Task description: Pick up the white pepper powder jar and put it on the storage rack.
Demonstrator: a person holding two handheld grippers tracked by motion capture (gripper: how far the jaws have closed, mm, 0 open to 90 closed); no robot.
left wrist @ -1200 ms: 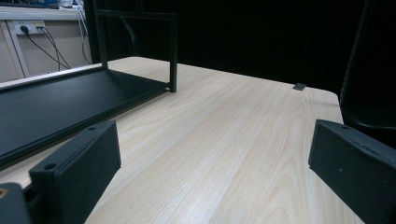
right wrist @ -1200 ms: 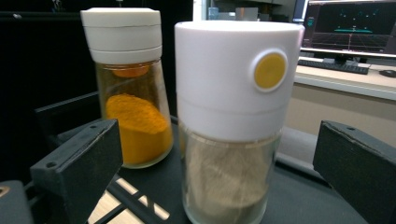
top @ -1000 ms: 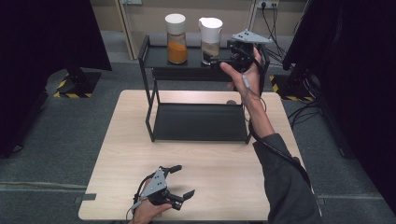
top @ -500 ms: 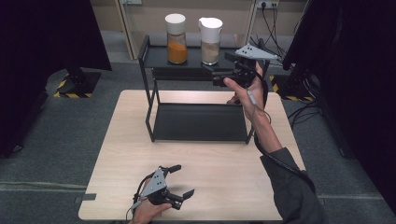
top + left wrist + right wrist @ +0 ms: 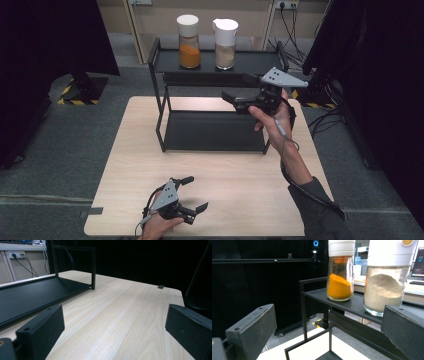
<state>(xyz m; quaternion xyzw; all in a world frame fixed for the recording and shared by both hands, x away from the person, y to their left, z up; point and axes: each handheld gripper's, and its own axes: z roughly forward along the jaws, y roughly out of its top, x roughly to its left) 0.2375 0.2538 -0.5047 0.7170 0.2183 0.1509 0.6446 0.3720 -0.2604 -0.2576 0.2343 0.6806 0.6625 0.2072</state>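
Observation:
A black two-tier rack (image 5: 162, 107) stands at the far middle of the wooden table (image 5: 125, 165). On its top shelf stand two white-lidded glass jars: one of orange powder (image 5: 189, 44) (image 5: 339, 280) and one of beige powder (image 5: 225, 46) (image 5: 384, 290). My right gripper (image 5: 241, 89) (image 5: 328, 315) hangs open and empty in front of the top shelf's right part, its jaws pointing left toward the jars. My left gripper (image 5: 195, 193) (image 5: 115, 317) rests open on the table near the front edge. Its jaws point right, with nothing between them.
The rack's lower shelf (image 5: 27, 296) is bare. Dark curtains hang on both sides, and a wall with sockets and cables (image 5: 287, 15) lies behind the rack. A yellow-and-black striped base (image 5: 70, 92) sits on the floor at the left.
My right gripper has drawn back from the jars on the top shelf, toward the person and lower. The left gripper has stayed where it was.

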